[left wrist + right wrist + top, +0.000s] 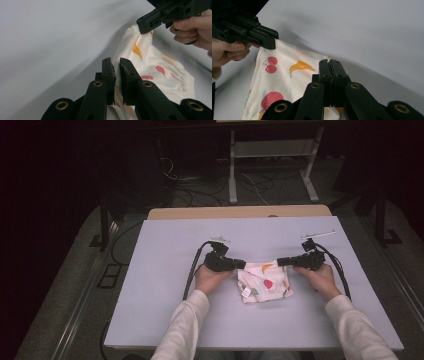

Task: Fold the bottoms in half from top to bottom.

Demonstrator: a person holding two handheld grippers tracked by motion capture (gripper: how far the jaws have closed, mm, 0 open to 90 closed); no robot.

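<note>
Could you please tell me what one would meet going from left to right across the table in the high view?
Left hand → black left gripper → white fruit-print cloth → black right gripper → right hand.

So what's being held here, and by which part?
The fruit-print cloth: left gripper and right gripper each pinch an upper corner of it.
</note>
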